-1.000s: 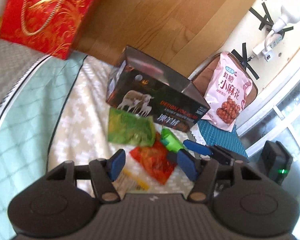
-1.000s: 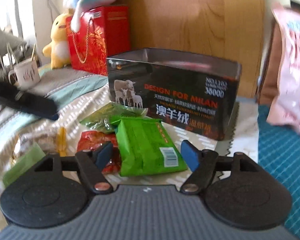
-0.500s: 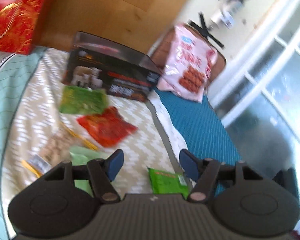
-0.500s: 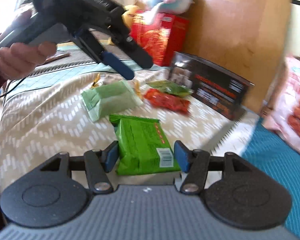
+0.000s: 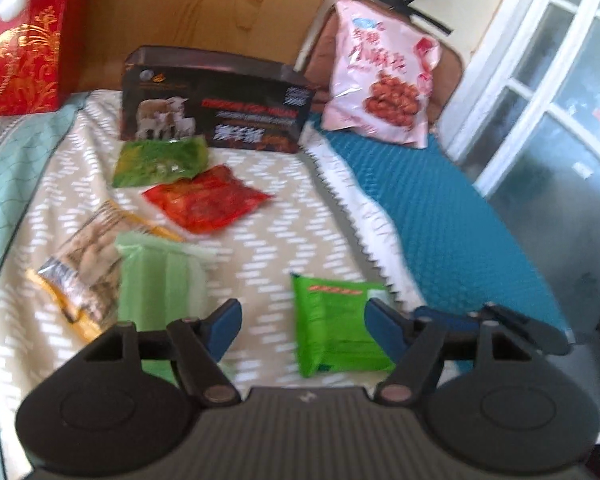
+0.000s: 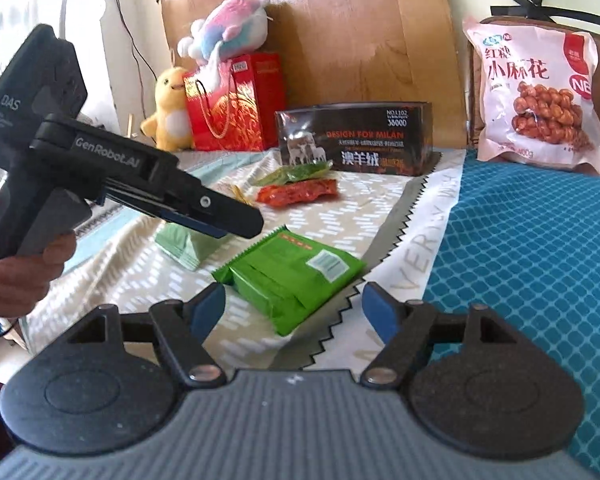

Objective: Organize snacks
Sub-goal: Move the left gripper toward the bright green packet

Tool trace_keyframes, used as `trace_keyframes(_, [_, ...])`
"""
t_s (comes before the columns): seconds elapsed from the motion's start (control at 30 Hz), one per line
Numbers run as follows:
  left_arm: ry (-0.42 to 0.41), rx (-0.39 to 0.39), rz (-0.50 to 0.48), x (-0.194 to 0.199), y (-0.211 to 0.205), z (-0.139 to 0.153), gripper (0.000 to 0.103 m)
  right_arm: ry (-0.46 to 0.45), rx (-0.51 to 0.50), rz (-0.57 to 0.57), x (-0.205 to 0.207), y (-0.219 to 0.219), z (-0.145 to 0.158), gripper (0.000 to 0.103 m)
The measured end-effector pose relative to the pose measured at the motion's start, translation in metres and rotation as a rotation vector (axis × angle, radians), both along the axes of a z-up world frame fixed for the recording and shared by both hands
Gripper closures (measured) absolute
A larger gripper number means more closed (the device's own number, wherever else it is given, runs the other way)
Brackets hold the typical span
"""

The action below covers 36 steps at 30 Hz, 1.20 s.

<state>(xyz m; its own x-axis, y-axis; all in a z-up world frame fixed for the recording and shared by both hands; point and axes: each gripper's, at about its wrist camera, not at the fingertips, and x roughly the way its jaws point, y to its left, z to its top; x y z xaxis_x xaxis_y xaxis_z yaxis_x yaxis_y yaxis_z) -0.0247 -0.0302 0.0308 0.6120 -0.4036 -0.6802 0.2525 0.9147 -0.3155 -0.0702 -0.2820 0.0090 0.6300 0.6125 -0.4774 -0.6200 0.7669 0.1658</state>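
Between your two grippers, on the beige zigzag-patterned blanket [image 6: 112,276], lies the bright green foil snack packet [image 6: 290,276], flat and loose near the blanket's saw-toothed edge. Your right gripper [image 6: 294,306] sits just short of it, and its jaws have just been opening: they stand wide, the blue pads clear of the wrapper on both sides, gripping nothing. Your left gripper [image 5: 302,318] has been spreading too, now about half open with only bare blanket between its fingers; that same green packet [image 5: 334,326] lies just in front of its right finger, untouched. From the right wrist view you can see your hand [image 6: 24,276] wrapped round the left gripper's handle, its fingers hanging over a pale green packet [image 6: 182,246]. Further out lie a red snack pouch [image 6: 298,192] and a darker green pouch [image 6: 294,172], the two touching, just before the black open-topped cardboard box [image 6: 356,142] with sheep printed on it. A tan and yellow packet [image 5: 86,266] rests against the pale green one. Beyond, a large pink snack bag [image 6: 540,98] leans upright at the back of the teal quilted mat [image 6: 540,260], and a red gift bag [image 6: 232,104] stands by a yellow plush toy [image 6: 170,110].
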Motion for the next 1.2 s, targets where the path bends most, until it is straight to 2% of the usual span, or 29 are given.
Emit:
trace_keyframes(0.2, [-0.013,0.018,0.048,-0.004,0.001,-0.007,0.034,-0.021,-0.064,-0.014,-0.004,0.007,-0.005,0.026])
trace_keyframes(0.43, [-0.047,0.067,0.052,-0.010,-0.005,-0.009,0.033,-0.035,-0.098,-0.031,-0.006,0.010,-0.006,0.027])
trace_keyframes(1.2, [-0.068,0.059,0.023,-0.013,-0.003,-0.012,0.031,-0.048,-0.139,-0.042,-0.006,0.013,-0.007,0.029])
